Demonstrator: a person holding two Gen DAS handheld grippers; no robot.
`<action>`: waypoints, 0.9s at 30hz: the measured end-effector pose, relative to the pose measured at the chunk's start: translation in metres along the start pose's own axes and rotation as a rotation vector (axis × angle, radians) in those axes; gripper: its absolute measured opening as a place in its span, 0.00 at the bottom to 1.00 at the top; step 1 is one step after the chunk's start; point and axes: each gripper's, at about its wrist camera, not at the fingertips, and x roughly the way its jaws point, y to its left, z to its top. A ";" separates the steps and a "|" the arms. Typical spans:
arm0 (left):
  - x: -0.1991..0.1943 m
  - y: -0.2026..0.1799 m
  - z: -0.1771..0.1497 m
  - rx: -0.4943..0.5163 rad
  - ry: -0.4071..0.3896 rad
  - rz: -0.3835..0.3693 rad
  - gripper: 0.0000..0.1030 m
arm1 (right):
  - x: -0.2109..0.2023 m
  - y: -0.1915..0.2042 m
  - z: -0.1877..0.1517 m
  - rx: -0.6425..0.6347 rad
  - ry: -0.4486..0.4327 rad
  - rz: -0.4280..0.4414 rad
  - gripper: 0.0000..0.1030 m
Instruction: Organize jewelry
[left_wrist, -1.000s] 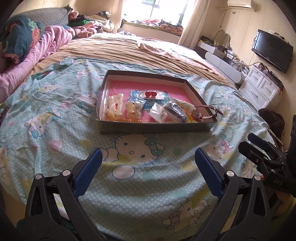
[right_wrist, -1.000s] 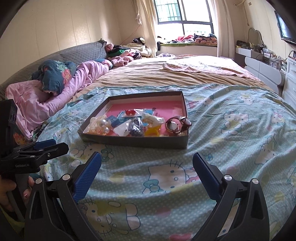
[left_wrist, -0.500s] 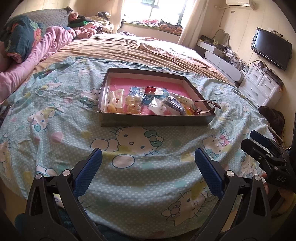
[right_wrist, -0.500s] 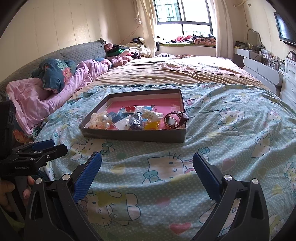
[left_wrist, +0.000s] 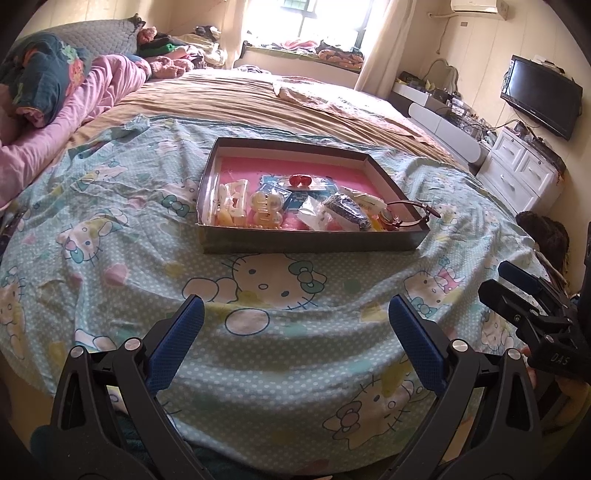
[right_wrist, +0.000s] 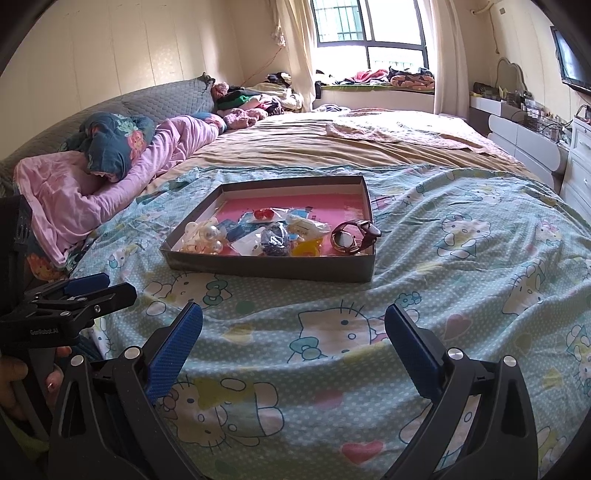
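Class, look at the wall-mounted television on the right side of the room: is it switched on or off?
Off, as far as can be seen. The television shows a uniformly dark screen with no picture or glow in the left wrist view.

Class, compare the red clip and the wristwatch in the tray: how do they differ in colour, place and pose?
The red clip is bright red; the wristwatch is brownish with a pale dial. The clip lies mid-tray on a packet; the watch sits at the right corner, strap leaning over the wall. Both are inside the tray.
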 end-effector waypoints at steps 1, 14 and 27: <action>0.000 0.000 0.000 0.000 0.000 0.000 0.91 | 0.000 0.000 0.000 -0.001 0.000 -0.002 0.95; -0.001 0.002 -0.001 0.002 -0.007 0.012 0.91 | -0.001 0.000 0.000 0.001 -0.002 0.000 0.95; -0.005 0.002 0.000 0.001 -0.012 0.016 0.91 | -0.002 0.000 0.001 0.000 -0.003 0.001 0.95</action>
